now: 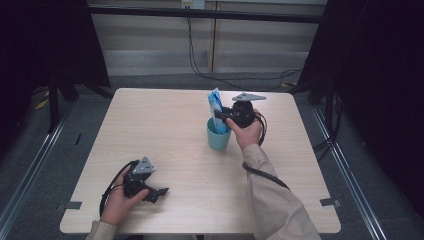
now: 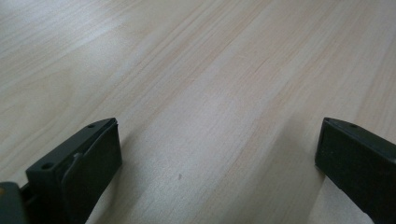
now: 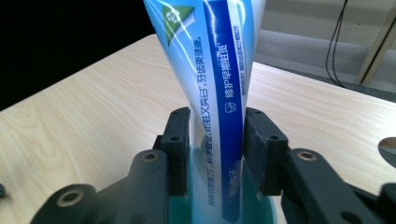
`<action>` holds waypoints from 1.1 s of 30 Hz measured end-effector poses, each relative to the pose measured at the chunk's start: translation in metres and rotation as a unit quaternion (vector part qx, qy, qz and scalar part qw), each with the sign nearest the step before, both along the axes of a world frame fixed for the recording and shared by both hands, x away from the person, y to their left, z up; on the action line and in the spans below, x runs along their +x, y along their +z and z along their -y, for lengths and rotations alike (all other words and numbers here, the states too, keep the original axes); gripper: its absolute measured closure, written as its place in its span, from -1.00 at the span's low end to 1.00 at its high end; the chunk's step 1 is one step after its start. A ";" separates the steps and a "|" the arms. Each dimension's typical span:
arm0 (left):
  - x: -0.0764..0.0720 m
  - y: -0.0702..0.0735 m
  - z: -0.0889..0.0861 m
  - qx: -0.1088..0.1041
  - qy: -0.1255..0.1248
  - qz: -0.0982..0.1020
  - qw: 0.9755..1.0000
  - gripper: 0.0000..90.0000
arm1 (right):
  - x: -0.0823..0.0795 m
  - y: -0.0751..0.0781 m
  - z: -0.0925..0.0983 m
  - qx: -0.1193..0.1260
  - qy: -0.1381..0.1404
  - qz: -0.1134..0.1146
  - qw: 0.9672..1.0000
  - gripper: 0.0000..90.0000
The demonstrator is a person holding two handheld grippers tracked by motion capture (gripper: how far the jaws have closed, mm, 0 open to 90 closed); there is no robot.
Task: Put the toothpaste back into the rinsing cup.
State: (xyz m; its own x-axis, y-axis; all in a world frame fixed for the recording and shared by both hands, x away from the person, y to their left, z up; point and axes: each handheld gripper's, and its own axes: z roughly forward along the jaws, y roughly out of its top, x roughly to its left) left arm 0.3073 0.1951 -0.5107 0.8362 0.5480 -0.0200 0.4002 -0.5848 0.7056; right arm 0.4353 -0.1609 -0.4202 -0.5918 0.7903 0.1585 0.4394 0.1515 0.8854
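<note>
Two black jaws of the right gripper (image 3: 215,154) flank a blue-and-white toothpaste tube (image 3: 212,79), one on each side at a narrow setting; in the right gripper view the pads lie against or just beside the tube's faces, and whether they press on it cannot be told. The tube stands nearly upright, tilted slightly, with its lower end inside a teal cup (image 1: 219,136) and its upper part rising above the rim. In the high view the right gripper (image 1: 223,116) sits just above and beside the cup, held by the person's right hand (image 1: 246,131), whose beige sleeve runs from the cup toward the near table edge. The cup stands on a pale wooden table (image 1: 165,125), right of centre. Well apart from the cup, toward the near left corner, the left gripper (image 1: 161,191) rests low over the tabletop in the left hand (image 1: 119,202); its jaws stand wide with bare wood between them.
</note>
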 end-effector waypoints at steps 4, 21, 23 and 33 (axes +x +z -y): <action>0.000 0.000 0.000 0.000 0.000 0.000 1.000 -1.00 | 0.000 0.001 0.001 -0.004 0.001 0.000 1.000 0.32; 0.000 0.000 0.000 0.000 -0.001 -0.001 1.000 -1.00 | -0.003 0.003 0.000 -0.021 0.010 -0.011 1.000 -0.05; 0.000 0.000 0.000 0.000 0.000 0.000 1.000 -1.00 | -0.003 0.004 0.000 -0.022 0.011 -0.013 1.000 -0.08; 0.000 0.000 0.000 0.000 0.000 0.000 1.000 -1.00 | -0.006 0.007 0.005 -0.022 0.014 -0.026 0.999 -0.25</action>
